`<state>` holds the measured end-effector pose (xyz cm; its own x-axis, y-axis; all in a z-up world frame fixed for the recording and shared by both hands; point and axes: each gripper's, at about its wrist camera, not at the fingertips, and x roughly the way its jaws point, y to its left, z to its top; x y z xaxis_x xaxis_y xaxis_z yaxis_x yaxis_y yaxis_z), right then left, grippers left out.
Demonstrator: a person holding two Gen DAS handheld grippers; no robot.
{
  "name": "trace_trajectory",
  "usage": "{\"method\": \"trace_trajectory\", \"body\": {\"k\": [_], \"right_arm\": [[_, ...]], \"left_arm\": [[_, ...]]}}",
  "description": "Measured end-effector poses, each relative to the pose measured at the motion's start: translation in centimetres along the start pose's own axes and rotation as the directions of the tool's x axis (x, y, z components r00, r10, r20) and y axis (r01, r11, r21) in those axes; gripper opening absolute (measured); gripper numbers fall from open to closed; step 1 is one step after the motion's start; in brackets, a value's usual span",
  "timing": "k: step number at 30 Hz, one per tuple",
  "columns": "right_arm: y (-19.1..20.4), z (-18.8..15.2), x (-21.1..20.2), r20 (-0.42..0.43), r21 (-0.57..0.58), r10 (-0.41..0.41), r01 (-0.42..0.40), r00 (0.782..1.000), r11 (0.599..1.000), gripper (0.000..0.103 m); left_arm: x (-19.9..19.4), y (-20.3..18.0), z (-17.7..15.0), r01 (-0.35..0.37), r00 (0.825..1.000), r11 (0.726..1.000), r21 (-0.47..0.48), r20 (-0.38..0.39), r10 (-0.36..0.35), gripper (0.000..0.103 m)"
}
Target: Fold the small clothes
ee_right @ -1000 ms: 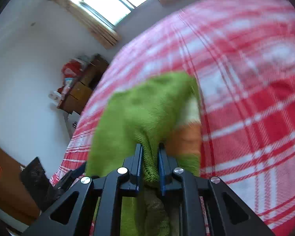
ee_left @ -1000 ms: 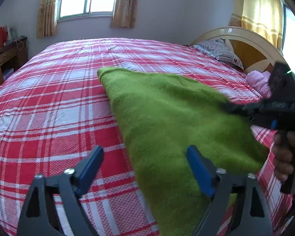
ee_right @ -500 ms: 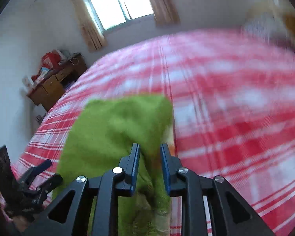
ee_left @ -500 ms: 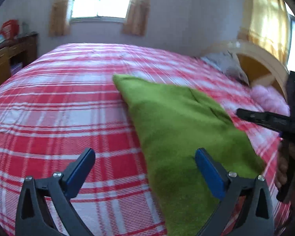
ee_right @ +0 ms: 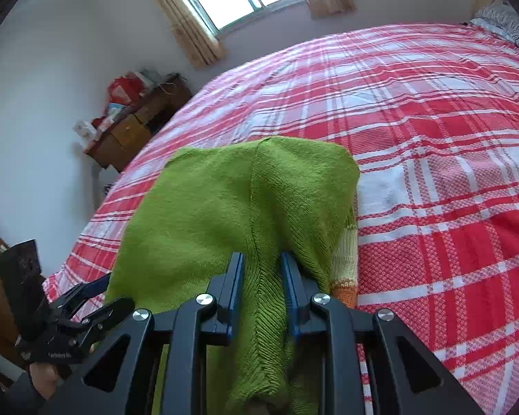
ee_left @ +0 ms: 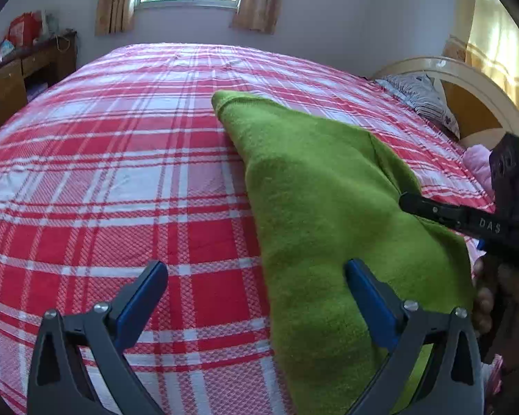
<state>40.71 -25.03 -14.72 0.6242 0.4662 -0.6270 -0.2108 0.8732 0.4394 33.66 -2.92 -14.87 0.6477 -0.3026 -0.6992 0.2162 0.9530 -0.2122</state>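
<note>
Here the right claw [ee_right: 261,294] pinches the green knitted garment [ee_left: 321,207] near the red-checked bed's [ee_left: 121,173] edge; the left claw [ee_left: 256,294] gapes wide beside it.

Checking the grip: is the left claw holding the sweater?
No, the left claw is wide open above the bed and sweater.

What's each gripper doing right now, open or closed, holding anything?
Left gripper: open, holding nothing.
Right gripper: jaws narrowed around the green sweater, gripping a fold.
</note>
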Motion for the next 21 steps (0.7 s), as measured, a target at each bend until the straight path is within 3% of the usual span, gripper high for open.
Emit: {"method": "trace_trajectory", "body": {"k": [5,7,15,18,21], "right_arm": [[0.1,-0.5,-1.1,0.027,-0.006,0.053,-0.053,0.998,0.999,0.024],[0.4,-0.5,-1.4,0.033,-0.044,0.031,-0.03,0.999,0.999,0.024],[0.7,-0.5,-1.4,0.034,-0.052,0.017,-0.015,0.999,0.999,0.025],[0.5,-1.0,-2.0,0.062,-0.048,-0.003,0.006,0.998,0.999,0.048],[0.7,-1.4,-1.3,0.04,-0.069,-0.022,0.025,0.999,0.997,0.049]], "left_arm": [[-1.5,-0.6,-0.7,-0.02,0.999,1.0,0.016,0.048,0.02,0.103],[-1.3,-0.8,-0.5,-0.023,0.998,0.999,0.028,0.056,0.021,0.103],[-1.1,-0.2,-0.3,0.053,0.997,0.999,0.011,0.052,-0.054,0.103],[-1.3,-0.3,-0.4,0.073,0.995,0.997,0.018,0.062,-0.074,0.103],[-1.1,-0.6,-0.3,0.085,0.995,0.996,0.031,0.056,-0.087,0.103]]}}
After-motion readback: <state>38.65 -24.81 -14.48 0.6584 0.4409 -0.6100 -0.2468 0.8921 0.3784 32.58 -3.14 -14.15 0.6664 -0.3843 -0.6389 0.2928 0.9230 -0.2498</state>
